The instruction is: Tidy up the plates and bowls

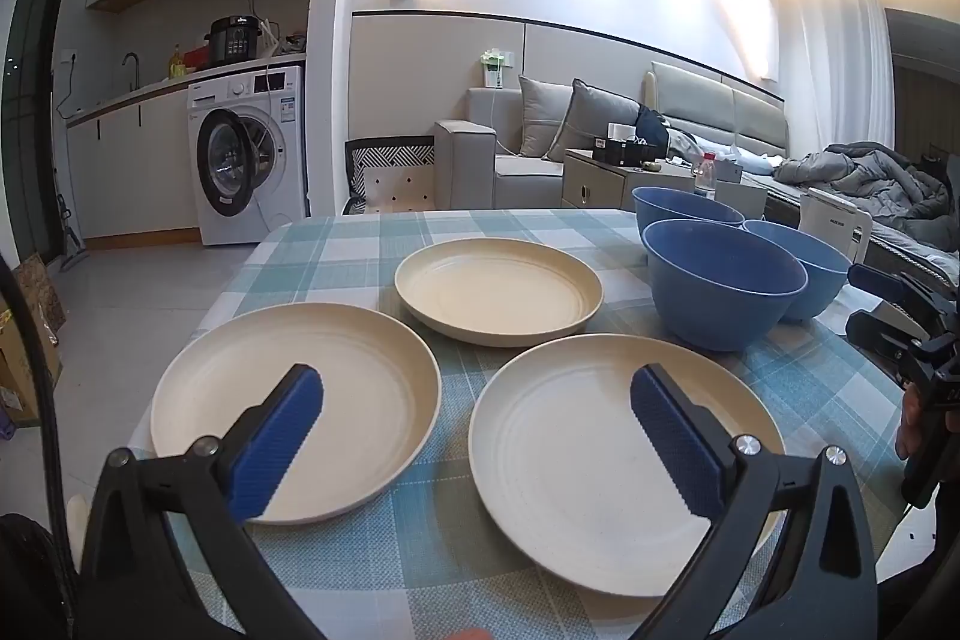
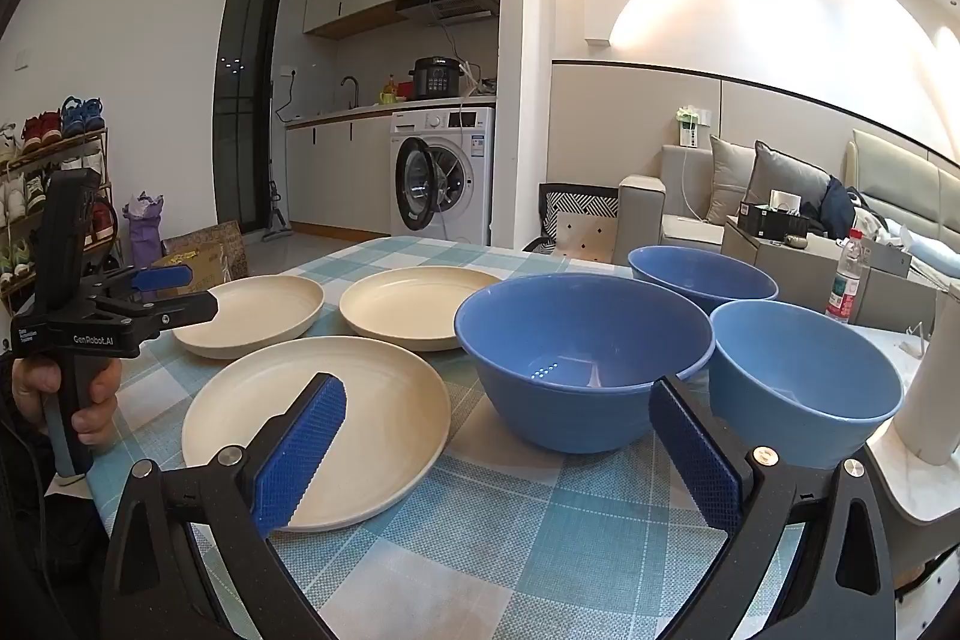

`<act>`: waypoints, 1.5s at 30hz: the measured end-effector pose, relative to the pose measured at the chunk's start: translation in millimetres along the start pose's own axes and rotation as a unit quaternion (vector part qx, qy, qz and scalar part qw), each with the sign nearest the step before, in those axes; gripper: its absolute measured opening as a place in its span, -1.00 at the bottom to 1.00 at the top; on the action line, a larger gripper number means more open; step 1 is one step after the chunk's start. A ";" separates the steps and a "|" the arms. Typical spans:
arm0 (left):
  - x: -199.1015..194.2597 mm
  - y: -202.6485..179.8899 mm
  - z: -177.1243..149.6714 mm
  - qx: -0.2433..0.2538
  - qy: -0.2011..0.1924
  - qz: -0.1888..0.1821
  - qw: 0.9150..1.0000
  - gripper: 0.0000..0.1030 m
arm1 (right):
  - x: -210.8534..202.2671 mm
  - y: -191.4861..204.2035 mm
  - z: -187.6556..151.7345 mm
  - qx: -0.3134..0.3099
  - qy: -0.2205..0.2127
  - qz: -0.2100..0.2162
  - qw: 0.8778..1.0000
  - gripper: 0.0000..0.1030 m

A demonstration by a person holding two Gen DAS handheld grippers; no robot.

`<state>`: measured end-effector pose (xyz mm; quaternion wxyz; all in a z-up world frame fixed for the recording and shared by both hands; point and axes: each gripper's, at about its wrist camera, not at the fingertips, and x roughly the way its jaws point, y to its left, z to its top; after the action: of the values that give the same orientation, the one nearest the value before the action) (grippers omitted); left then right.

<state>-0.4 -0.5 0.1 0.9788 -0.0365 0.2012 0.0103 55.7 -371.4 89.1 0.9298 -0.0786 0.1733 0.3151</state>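
Nothing is stacked yet: three cream round plastic plates (image 1: 498, 289) lie apart on the checked-cloth surface (image 1: 336, 244), three blue plastic bowls (image 2: 585, 352) cluster beside them. My left gripper (image 1: 477, 418) hovers over the two nearest plates, fingers (image 1: 282, 442) spread wide and empty; my right gripper (image 2: 498, 451) faces the nearest bowl, equally wide and empty. I'd take a plate by its near rim, one finger under the lip, lift level, then set it squarely on its neighbour.
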 end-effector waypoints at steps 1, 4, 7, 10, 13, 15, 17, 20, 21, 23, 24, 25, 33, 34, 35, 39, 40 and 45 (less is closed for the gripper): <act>0.0 0.0 0.0 0.000 0.000 0.000 1.000 1.00 | -0.1 0.0 0.0 0.000 0.000 0.000 1.000 1.00; 0.0 0.1 0.0 0.000 0.000 -0.001 1.000 1.00 | 0.0 0.1 0.0 0.000 0.000 0.000 1.000 1.00; 0.1 0.2 0.0 0.000 0.000 0.000 1.000 1.00 | -0.1 0.1 0.0 0.000 0.000 0.000 1.000 1.00; 0.1 0.3 0.0 -0.001 0.000 0.000 1.000 1.00 | -0.1 0.1 0.0 0.000 0.000 0.000 1.000 1.00; -0.1 0.1 0.0 -0.001 0.001 0.000 1.000 1.00 | -0.1 0.1 0.0 0.000 0.000 0.000 1.000 1.00; 0.1 0.1 0.0 -0.001 0.001 0.000 1.000 1.00 | -0.1 0.2 0.0 0.000 0.000 0.000 1.000 1.00; 0.1 0.1 0.0 -0.001 0.002 0.000 1.000 1.00 | -0.1 0.2 0.0 0.000 0.000 0.000 1.000 1.00; -0.6 -5.9 -2.0 -0.001 0.002 0.000 1.000 1.00 | -0.2 0.2 -0.1 -0.001 0.000 0.000 1.000 1.00; -0.6 -5.9 -2.0 -0.001 0.002 0.000 1.000 1.00 | -0.2 0.2 -0.1 -0.001 0.000 0.000 1.000 1.00; 1.7 -8.2 -2.2 -0.001 0.002 -0.002 1.000 1.00 | -0.3 0.3 -0.1 -0.001 0.000 0.000 1.000 1.00; 5.0 -8.8 -2.7 -0.001 0.002 -0.002 1.000 1.00 | -0.4 0.3 -0.1 -0.001 0.000 -0.001 1.000 1.00; 4.9 -8.7 -2.7 -0.001 0.002 -0.002 1.000 1.00 | -0.3 0.3 -0.1 -0.001 0.000 -0.001 1.000 1.00; 4.5 -8.5 -2.2 -0.001 0.002 -0.003 1.000 1.00 | -0.2 0.4 -0.1 -0.001 0.000 -0.001 1.000 1.00; 4.6 -9.1 -2.3 -0.001 0.002 -0.003 1.000 1.00 | -0.2 0.4 0.0 -0.001 0.000 -0.001 1.000 1.00; 4.8 -9.7 -2.5 -0.001 0.003 -0.002 1.000 1.00 | -0.2 0.4 0.0 -0.001 0.000 -0.001 1.000 1.00; 4.6 -8.2 -2.1 -0.001 0.003 -0.002 1.000 1.00 | -0.2 0.4 -0.1 -0.002 0.000 -0.001 1.000 1.00; 4.6 -8.7 -2.2 -0.001 0.003 -0.002 1.000 1.00 | -0.1 0.4 -0.1 -0.002 0.000 -0.001 1.000 1.00; 4.3 -8.5 -2.8 -0.001 0.003 -0.002 1.000 1.00 | -0.1 0.5 -0.1 -0.002 0.000 -0.001 1.000 1.00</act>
<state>2.8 -9.1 -3.6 0.9782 -0.0376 0.2040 0.0082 55.2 -371.1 89.0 0.9299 -0.0803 0.1725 0.3148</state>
